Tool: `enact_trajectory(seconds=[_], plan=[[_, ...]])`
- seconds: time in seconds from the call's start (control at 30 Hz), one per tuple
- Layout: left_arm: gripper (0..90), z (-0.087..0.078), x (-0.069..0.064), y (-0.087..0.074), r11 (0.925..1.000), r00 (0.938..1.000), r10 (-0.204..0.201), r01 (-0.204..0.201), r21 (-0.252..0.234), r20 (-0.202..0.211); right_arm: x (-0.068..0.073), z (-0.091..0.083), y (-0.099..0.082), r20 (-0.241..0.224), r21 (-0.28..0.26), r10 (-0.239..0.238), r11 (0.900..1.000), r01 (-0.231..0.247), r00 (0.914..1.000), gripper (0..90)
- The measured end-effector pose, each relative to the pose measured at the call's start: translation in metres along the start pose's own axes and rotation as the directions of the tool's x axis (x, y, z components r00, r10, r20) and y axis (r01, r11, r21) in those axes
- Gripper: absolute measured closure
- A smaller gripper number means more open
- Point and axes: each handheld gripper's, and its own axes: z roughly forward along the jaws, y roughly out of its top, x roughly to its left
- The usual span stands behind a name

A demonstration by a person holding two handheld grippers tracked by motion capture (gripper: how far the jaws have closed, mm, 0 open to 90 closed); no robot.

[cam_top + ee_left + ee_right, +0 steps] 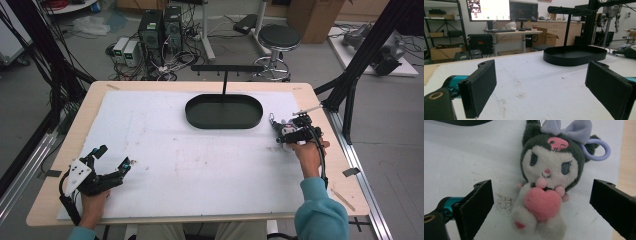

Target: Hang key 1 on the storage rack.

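Two jaws of the right hand-held gripper [541, 202] stand spread around the dark-and-white plush keychain doll [549, 182], just right of the black oval tray [224, 111]; close squarely on its body.

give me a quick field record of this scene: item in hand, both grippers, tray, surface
item: small plush keychain doll, dark hood, lilac bow, pink heart, lying on the sheet
right gripper: jaws open on either side of the doll, not touching it
left gripper: open, empty, at the near left of the table
tray: black oval tray with an upright T-shaped rack, empty
surface: white foam sheet on a wooden table
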Motion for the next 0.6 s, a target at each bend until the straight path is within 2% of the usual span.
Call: enact_trajectory(seconds=[0.3,0.33,0.53,0.57,0.6], plan=[[10.5,0.0002,0.0001,0.0,1.0,1.0,-0.002,0.002,0.0,0.001,-0.0028,0.0056,0.0005,-0.006,0.04,-0.004,0.9992,0.004,1.0,9.1],[10.5,0.0002,0.0001,0.0,1.0,1.0,-0.002,0.002,0.001,0.0,-0.0031,0.006,0.0006,-0.021,0.043,-0.006,0.9991,0.007,0.9998,16.0],[10.5,0.0001,0.0001,0.0,1.0,1.0,-0.002,0.002,0.001,0.001,-0.0034,0.0093,0.0003,-0.014,0.061,-0.005,0.9981,0.006,0.9999,17.0],[10.5,0.0002,0.0001,0.0,1.0,1.0,-0.002,0.002,0.001,0.0,-0.0036,0.0097,0.0001,-0.013,0.065,-0.003,0.9979,0.004,0.9999,18.4],[10.5,0.0002,0.0001,0.0,1.0,1.0,-0.003,0.003,0.0,0.0,-0.0035,0.0095,0.0,-0.006,0.07,-0.009,0.9975,0.009,0.9999,23.6]])
